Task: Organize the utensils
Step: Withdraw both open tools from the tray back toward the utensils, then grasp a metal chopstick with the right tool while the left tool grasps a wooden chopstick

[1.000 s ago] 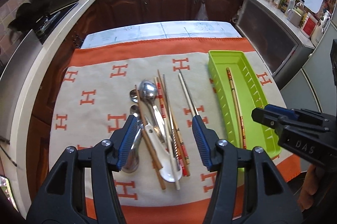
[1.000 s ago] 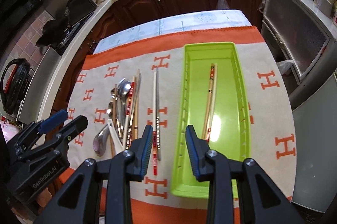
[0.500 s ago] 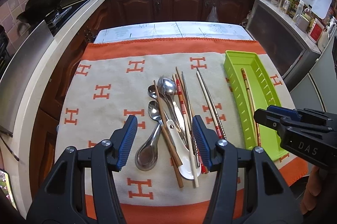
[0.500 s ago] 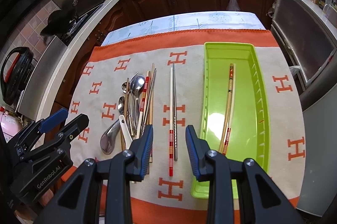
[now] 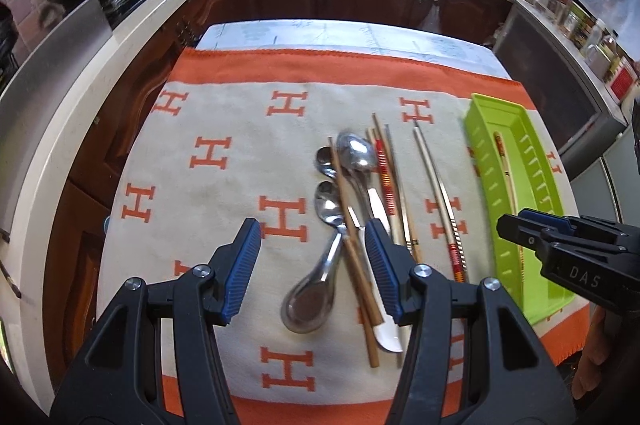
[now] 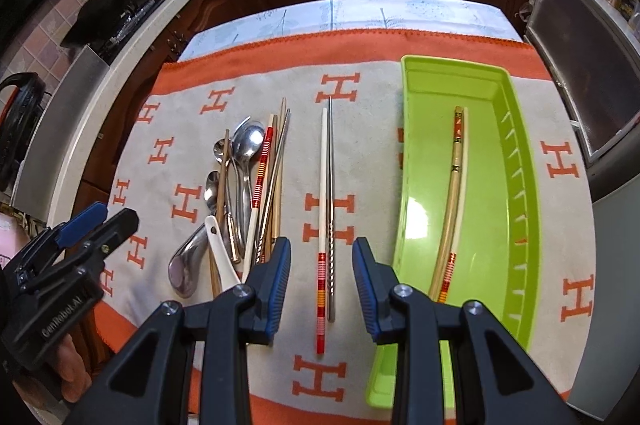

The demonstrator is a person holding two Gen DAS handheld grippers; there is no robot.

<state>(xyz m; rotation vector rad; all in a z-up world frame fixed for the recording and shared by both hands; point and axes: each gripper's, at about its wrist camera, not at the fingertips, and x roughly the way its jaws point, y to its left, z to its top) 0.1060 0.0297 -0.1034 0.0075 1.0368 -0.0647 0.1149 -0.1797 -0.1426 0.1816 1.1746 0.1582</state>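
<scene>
Left wrist view: the left gripper (image 5: 312,261) hangs over the cloth (image 5: 224,193), jaws spread wide and holding nothing. Between and just beyond its blue pads lies the pile (image 5: 352,209) of spoons and chopsticks: a steel ladle-spoon (image 5: 310,299) nearest, a white ceramic spoon (image 5: 386,335) to its right, brown chopsticks crossing them. Right of the pile, apart from it, lies a pair (image 5: 440,197) of one white and one metal chopstick side by side. The green tray (image 5: 538,201) sits at the cloth's right edge with two bamboo chopsticks (image 5: 508,177) inside. The right gripper (image 5: 516,225) reaches in from the right over the tray's near end; its opening cannot be judged here.

Right wrist view: the right gripper (image 6: 320,273) is released, jaws apart and empty, straddling the near end of the pair (image 6: 326,201) without touching it. The pile (image 6: 244,193) lies just left of the pair, the tray (image 6: 516,185) just right, its bamboo chopsticks (image 6: 452,201) running lengthwise along the middle. The left gripper (image 6: 100,221) shows at the near left, over the cloth's (image 6: 372,129) left edge, held by a hand (image 6: 70,373).
</scene>
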